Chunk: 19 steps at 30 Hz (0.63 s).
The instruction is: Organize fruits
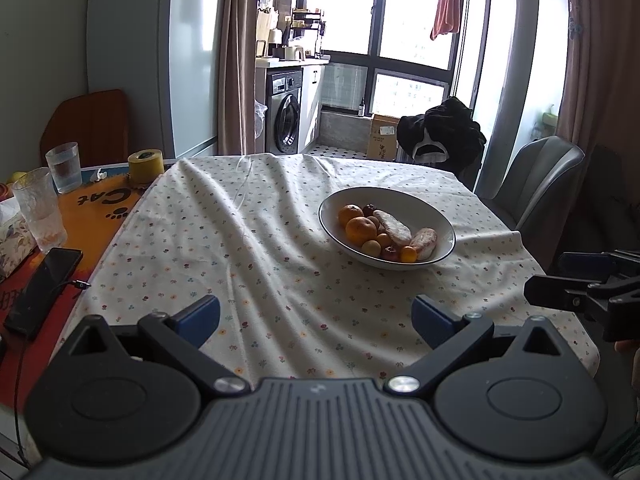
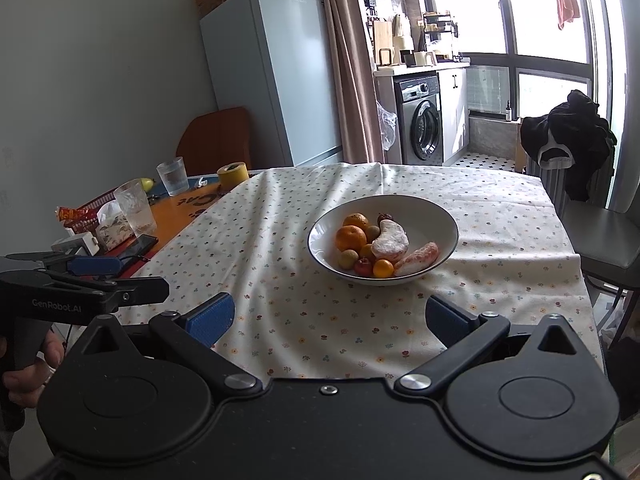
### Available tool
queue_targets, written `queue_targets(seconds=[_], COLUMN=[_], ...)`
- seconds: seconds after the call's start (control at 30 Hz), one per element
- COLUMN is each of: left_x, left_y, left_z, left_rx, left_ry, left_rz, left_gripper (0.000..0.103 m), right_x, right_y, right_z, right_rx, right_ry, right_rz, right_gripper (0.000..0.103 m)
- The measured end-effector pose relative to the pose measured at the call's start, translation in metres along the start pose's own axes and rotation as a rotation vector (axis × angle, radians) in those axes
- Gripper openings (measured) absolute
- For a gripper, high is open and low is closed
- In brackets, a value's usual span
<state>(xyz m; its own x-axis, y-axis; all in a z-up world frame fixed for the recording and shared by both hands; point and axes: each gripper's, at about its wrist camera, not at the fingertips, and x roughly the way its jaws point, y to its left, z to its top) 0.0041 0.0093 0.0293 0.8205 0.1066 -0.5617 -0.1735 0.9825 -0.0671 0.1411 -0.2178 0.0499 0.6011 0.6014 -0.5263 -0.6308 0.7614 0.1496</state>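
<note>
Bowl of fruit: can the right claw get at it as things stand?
Probably yes. The right claw is open and faces the bowl, with only bare tablecloth between them. The left claw sits off to the side, out of the way.

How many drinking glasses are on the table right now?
2, both on the orange mat left of the tablecloth: a frosted glass nearer the phone, and a clear glass beside the yellow tape roll.

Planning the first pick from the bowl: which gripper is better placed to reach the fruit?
Probably the right gripper. In its view the bowl sits almost straight ahead of its open fingers; for the left gripper, also open, the bowl lies off to the right.
</note>
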Motion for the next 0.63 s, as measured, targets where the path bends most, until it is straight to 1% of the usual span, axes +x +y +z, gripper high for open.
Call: queue_targets(seconds=[0.27,0.37,0.63], left_x=[0.001,0.003,0.005], left_y=[0.000,0.000,-0.012], left_z=[0.000,0.000,-0.003], left_rx=[-0.002,-0.016,0.015], left_ry=[0.001,0.008,0.009], left_rz=[-0.001,-0.015,-0.024], left_gripper=[0.101,0.101,0.101], right_x=[0.003,0.003,0.005], right_y=[-0.002,-0.003,-0.005], right_z=[-0.001,-0.002,-0.003], right_rx=[0.002,0.005,0.013], right_ry=[0.005,0.008,0.009], right_rz=[0.002,-0.001,-0.013], right_gripper=[0.103,0.103,0.103])
